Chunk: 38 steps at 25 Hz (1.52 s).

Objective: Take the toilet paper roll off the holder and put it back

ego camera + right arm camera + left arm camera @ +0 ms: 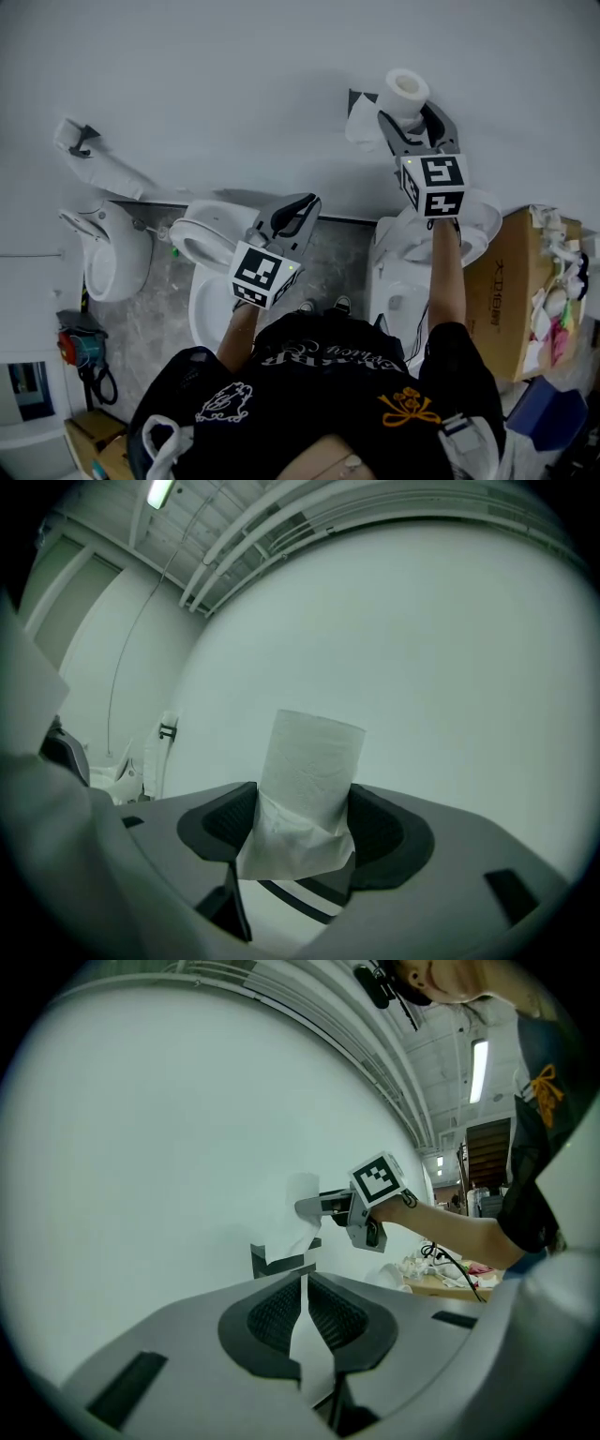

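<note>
Toilet paper roll [314,761] stands upright between the jaws of the right gripper [411,116], and both dark pads press on its sides, so the roll is gripped. A loose sheet hangs crumpled from its lower end, in front of the pads. From where the person stands, that arm is stretched out to the white wall [234,84], with the roll up against it and clear of the dark holder [272,1262] — the holder is fixed to the wall just below the roll, and the dangling sheet reaches down beside it.

The left gripper [300,208] hangs lower and nearer the body, well apart from the roll. Its jaws are together, with only a thin slit showing between the pads and nothing in it.

Down on the grey floor two white toilets stand side by side — one [211,244] under the left gripper, the other [408,272] under the right arm. A cardboard box [520,281] stuffed with scraps sits at the far right.
</note>
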Each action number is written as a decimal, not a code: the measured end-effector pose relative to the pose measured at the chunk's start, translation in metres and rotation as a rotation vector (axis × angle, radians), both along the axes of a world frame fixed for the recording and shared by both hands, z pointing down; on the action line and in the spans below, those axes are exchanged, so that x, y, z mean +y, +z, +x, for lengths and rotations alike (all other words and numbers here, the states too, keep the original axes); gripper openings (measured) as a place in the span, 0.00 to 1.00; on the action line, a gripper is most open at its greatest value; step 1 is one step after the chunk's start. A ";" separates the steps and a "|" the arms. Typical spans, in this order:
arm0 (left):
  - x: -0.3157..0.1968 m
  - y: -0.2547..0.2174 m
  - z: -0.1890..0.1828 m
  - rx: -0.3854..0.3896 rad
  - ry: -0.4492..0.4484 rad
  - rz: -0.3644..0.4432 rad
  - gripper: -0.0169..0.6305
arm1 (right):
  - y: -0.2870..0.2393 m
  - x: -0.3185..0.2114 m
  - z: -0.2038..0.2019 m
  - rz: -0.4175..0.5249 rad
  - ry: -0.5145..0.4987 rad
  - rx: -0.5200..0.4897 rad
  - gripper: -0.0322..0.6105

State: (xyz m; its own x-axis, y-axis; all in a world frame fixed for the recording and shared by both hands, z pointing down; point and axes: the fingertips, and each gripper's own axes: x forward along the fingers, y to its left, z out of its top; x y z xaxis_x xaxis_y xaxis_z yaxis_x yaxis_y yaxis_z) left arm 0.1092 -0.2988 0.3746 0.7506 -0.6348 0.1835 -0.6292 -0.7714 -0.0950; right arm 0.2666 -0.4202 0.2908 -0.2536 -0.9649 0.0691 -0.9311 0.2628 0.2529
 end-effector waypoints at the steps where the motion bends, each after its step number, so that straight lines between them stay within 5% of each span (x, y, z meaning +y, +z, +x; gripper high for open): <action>1: 0.000 -0.001 -0.001 0.000 0.010 0.002 0.08 | -0.003 0.007 -0.002 0.007 0.002 0.000 0.54; 19: 0.031 0.006 -0.010 0.031 0.159 -0.028 0.08 | 0.054 0.133 -0.047 -0.088 0.100 -0.139 0.54; 38: 0.036 0.010 -0.011 0.044 0.219 -0.041 0.08 | 0.155 0.172 -0.072 -0.260 0.180 -0.226 0.54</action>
